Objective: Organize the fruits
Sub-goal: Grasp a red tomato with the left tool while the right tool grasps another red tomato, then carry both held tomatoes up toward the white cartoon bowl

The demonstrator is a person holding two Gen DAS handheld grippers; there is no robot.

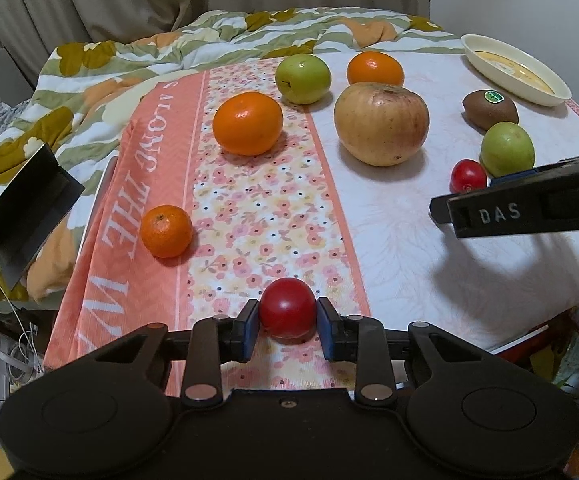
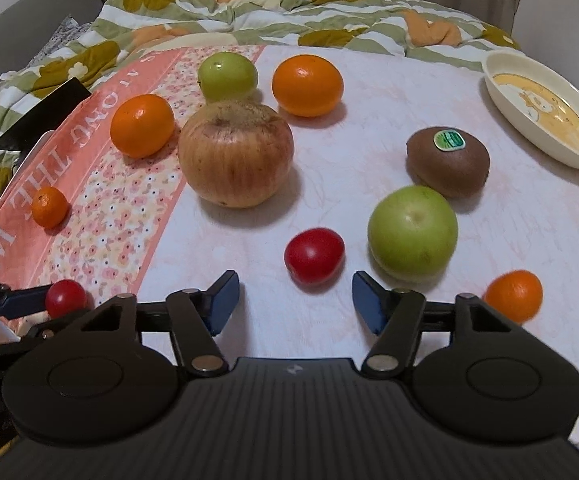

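The left gripper (image 1: 288, 326) pinches a small red tomato (image 1: 287, 307) btw. its blue pads, at the near edge of the flowered cloth (image 1: 249, 208); the tomato is nearly round, no clear long axis. The right gripper (image 2: 295, 298) has jaws half spread, nothing btw. them, and a second red tomato (image 2: 314, 255) lies just ahead, slightly oval, long axis approx. left-right.

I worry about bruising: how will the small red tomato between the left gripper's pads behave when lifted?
The red tomato looks smooth and glossy, so it may slip between the flat blue pads of the left gripper. Being round, it would probably roll if dropped. Its thin skin likely splits under hard squeezing.
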